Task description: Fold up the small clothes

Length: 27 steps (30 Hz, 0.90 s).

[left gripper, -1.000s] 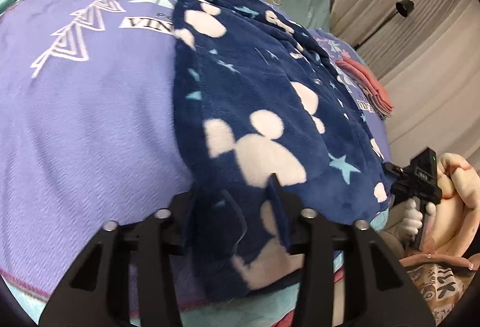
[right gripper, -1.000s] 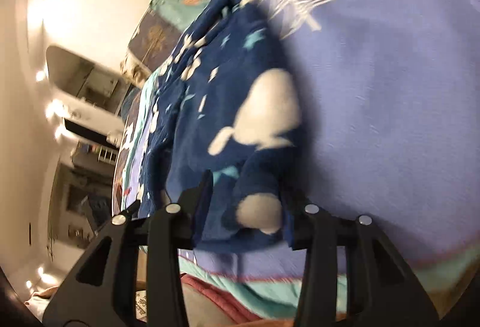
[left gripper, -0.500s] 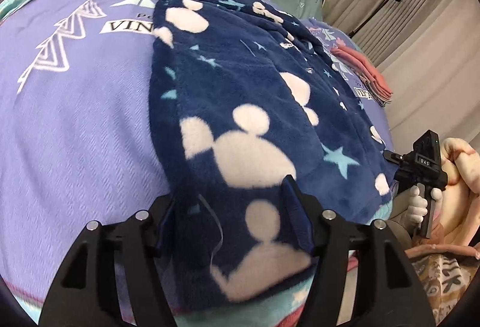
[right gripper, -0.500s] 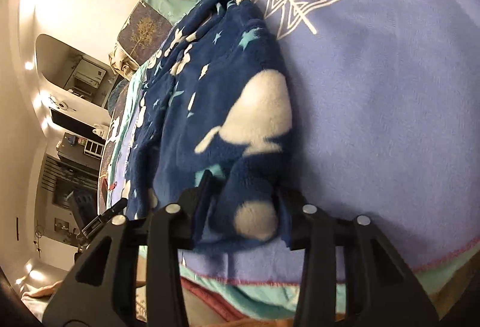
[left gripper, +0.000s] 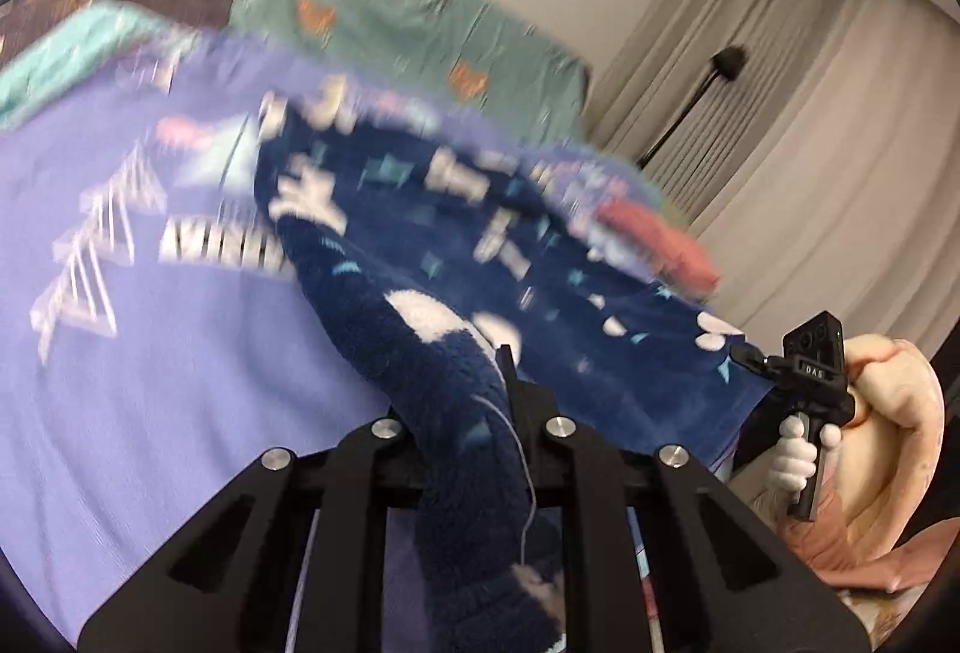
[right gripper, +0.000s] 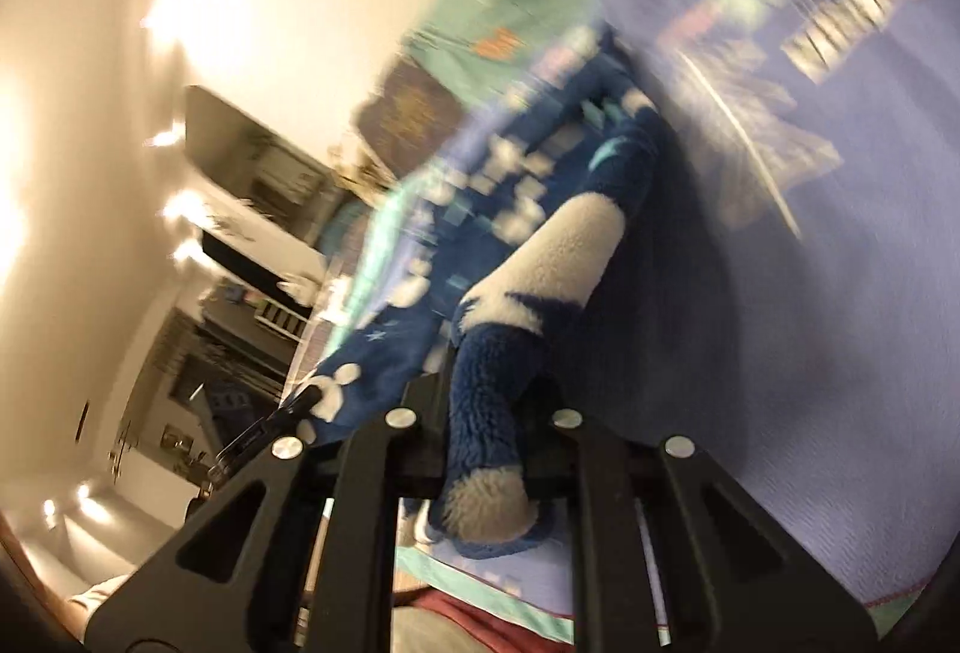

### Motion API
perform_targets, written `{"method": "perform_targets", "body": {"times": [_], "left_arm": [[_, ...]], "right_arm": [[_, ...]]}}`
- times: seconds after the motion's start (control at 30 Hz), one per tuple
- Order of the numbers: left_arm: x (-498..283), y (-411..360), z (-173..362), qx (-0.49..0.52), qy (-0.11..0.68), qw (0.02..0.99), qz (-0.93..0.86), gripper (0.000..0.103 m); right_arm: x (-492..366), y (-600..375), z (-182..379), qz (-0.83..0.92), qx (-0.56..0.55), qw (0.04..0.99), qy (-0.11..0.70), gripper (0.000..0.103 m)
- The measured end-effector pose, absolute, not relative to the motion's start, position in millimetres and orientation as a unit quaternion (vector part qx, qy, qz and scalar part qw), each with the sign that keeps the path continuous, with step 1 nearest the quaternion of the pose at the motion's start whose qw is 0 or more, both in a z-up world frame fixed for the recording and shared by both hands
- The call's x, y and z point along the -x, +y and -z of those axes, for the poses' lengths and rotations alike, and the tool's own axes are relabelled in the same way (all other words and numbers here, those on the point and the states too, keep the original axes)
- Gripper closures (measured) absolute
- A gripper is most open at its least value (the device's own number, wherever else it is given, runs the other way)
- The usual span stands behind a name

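Bed with purple blanket (left gripper: 180, 383) under you; navy fleece garment (left gripper: 540, 257) lies across it, near edge bunched up into both grips. Left gripper (left gripper: 474, 413) and right gripper (right gripper: 486, 407) have just been closing, each clamped on fleece. Risk: thick pile slips out if you yank unevenly

— What colours is the fluffy fleece garment (left gripper: 456, 413) pinched in my jaws?
— Navy blue, with white mouse-head shapes and small teal stars.
— And the flat bedspread (left gripper: 180, 365) under it?
— Lilac, with white line-drawn triangles, white lettering and a turquoise border. The pillow (left gripper: 408, 35) is sage green with orange motifs.
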<state>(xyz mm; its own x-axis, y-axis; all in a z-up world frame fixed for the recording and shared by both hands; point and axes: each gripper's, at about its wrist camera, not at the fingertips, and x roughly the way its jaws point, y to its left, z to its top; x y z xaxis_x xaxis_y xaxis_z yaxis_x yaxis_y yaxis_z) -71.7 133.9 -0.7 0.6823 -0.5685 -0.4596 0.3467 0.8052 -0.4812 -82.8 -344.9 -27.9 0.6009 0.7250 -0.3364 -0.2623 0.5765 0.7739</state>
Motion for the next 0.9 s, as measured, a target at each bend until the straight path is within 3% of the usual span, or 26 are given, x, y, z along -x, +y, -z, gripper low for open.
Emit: {"method": "perform_targets", "body": {"times": [0.4,0.67,0.9], "left_arm": [[183.6,159.5,-89.0,0.177,0.161,0.926,0.291,0.088],[130.4,147.5,-39.8,0.200,0.254,0.912,0.251,0.086],[108.4,145.8,-27.6,0.198,0.269,0.916,0.222,0.085]], "right_arm": [[211.5,-375.0,-69.8,-0.301,-0.311,0.889,0.151,0.091],[175.6,-378.7,-20.2,-0.265,-0.376,0.866,0.194,0.091],[152.3,-373.0,-10.0,-0.241,-0.368,0.877,0.193,0.090]]}}
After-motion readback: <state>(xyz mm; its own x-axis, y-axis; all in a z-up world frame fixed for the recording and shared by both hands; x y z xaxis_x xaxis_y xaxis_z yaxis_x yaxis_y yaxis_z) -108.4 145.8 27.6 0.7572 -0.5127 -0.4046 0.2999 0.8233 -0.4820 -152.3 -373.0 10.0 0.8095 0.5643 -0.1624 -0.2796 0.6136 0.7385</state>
